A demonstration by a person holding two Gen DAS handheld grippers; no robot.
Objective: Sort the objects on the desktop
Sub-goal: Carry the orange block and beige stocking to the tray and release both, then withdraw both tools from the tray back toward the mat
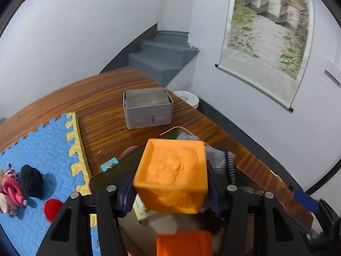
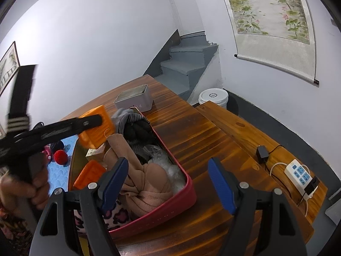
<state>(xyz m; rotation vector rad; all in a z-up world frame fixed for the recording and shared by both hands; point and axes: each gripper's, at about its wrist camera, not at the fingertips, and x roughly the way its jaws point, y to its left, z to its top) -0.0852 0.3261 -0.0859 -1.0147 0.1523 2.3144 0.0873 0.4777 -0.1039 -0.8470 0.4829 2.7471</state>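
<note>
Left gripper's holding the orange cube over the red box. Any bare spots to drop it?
Orange cube sits in the left gripper. Red box is crowded with clothes. Bare wood lies between foam mat and grey tin, and right of the box toward the power strip.

table [image 2: 191, 132]: glossy grained wood | cube [image 1: 172, 175]: matt embossed orange plastic | mat [image 1: 42, 145]: textured foam | box [image 1: 147, 113]: smooth grey metal

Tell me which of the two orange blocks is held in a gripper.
The lighter orange block, clamped in the left gripper above the red tray. The darker orange block lies loose in the tray below.
</note>
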